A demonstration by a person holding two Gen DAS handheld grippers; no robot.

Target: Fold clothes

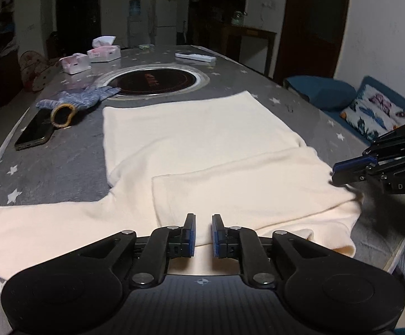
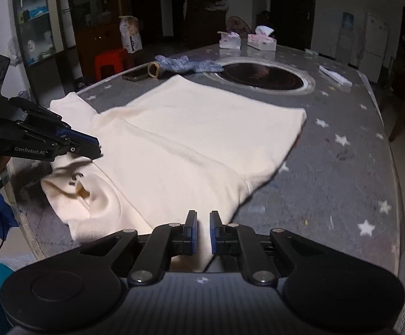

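Note:
A cream long-sleeved top [image 1: 191, 139] lies flat on the grey star-patterned table [image 1: 62, 167]. One sleeve is folded across the body and the other stretches out to the left. My left gripper [image 1: 203, 233] hovers over the near edge of the top, jaws a small gap apart with nothing between them. My right gripper [image 2: 203, 230] stands the same way over the top [image 2: 188, 139] near its shoulder, empty. Each gripper shows in the other's view, the right [image 1: 339, 171] at the top's right edge, the left [image 2: 96, 148] above the collar.
A round hob [image 1: 155, 81] is set in the table's middle. A blue knit glove [image 1: 82, 97], a phone [image 1: 35, 131], tissue boxes [image 1: 103, 51] and a remote [image 1: 195, 56] lie beyond the top. A sofa with cushions [image 1: 375, 111] stands to the right.

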